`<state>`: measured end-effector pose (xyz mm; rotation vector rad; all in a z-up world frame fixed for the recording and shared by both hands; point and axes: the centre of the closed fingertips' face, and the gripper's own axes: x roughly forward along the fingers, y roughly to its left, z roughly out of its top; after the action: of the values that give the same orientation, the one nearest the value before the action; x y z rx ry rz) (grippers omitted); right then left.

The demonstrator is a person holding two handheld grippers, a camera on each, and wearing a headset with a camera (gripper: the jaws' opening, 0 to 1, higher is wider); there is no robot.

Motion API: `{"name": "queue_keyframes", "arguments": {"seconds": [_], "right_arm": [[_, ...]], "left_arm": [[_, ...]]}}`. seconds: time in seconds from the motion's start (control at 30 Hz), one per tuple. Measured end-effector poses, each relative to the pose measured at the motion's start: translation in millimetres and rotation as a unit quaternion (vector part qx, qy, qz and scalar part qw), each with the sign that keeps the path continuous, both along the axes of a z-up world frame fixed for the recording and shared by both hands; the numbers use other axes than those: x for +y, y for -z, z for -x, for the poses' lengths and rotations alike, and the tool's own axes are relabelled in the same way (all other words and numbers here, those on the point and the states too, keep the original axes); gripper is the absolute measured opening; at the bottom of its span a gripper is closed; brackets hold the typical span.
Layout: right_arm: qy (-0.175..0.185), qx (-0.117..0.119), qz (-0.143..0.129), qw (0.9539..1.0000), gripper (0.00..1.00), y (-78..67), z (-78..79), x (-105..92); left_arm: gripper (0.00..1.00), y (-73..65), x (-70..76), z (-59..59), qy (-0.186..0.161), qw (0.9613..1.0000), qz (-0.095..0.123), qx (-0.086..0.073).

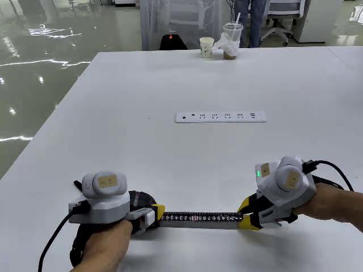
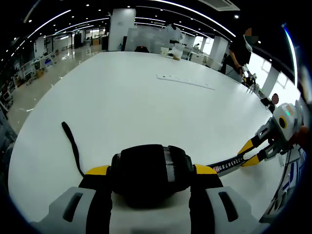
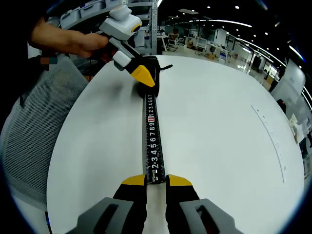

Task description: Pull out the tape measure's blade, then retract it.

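A black tape measure case [image 2: 151, 170] rests on the white table, clamped between the yellow-tipped fingers of my left gripper [image 2: 151, 169]; in the head view the case [image 1: 142, 202] sits at the lower left beside that gripper [image 1: 154, 214]. Its black blade [image 1: 198, 217] with white numerals stretches flat along the table to my right gripper [image 1: 247, 214], which is shut on the blade's end. In the right gripper view the blade [image 3: 152, 141] runs straight from my right gripper [image 3: 156, 180] to the case [image 3: 151, 73]. A black wrist strap [image 2: 72, 146] trails from the case.
A white power strip [image 1: 220, 117] lies mid-table. A paper cup [image 1: 206, 46] and a plastic cup with a straw [image 1: 231, 35] stand at the far edge. Office chairs stand beyond the table. Cables trail from both grippers.
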<state>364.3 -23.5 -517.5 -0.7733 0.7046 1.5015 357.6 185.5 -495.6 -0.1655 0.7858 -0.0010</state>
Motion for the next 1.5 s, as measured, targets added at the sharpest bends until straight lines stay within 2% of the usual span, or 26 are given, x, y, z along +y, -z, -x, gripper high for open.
{"name": "queue_keyframes", "arguments": {"seconds": [0.93,1.5], "right_arm": [[-0.006,0.004,-0.014,0.9999,0.11,-1.3,3.3,27.2],[-0.010,0.004,-0.016,0.9998,0.11,-1.0,3.6,36.3]], "left_arm": [[0.59,0.5,0.5,-0.3,0.000,1.0000,0.005,0.002],[0.59,0.9,0.9,-0.9,0.000,1.0000,0.007,0.002]]}}
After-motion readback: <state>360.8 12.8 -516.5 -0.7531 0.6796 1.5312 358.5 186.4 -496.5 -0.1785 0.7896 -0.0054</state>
